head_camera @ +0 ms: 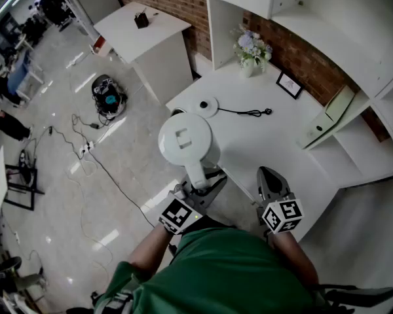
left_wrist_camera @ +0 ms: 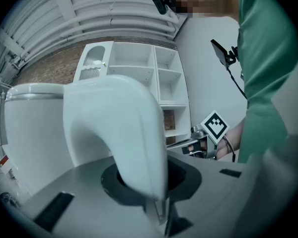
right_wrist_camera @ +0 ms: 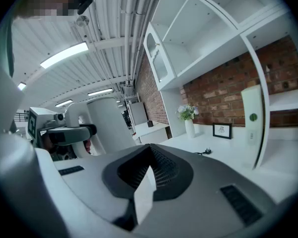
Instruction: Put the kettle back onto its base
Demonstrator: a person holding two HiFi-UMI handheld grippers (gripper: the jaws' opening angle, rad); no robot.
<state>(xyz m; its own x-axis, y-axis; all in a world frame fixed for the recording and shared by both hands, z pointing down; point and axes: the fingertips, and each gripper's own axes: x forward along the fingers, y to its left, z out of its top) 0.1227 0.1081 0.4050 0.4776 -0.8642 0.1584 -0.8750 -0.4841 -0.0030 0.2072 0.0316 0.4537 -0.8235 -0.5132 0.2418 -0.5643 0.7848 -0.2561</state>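
A white kettle [head_camera: 185,140] hangs in the air over the near left edge of the white table [head_camera: 275,142], lid up. My left gripper [head_camera: 195,183] is shut on its curved handle [left_wrist_camera: 134,133], which fills the left gripper view. The round white base [head_camera: 205,105] lies farther back on the table; its black cord runs right to a plug [head_camera: 267,112]. At the table's front edge my right gripper [head_camera: 270,187] is shut with nothing in it. The right gripper view shows the kettle [right_wrist_camera: 107,123] off to its left.
A vase of flowers [head_camera: 251,52], a small picture frame [head_camera: 289,84] and a leaning folder [head_camera: 327,116] stand at the back by the brick wall and white shelves. A second white table [head_camera: 144,28] stands beyond. Cables [head_camera: 85,149] trail on the floor at left.
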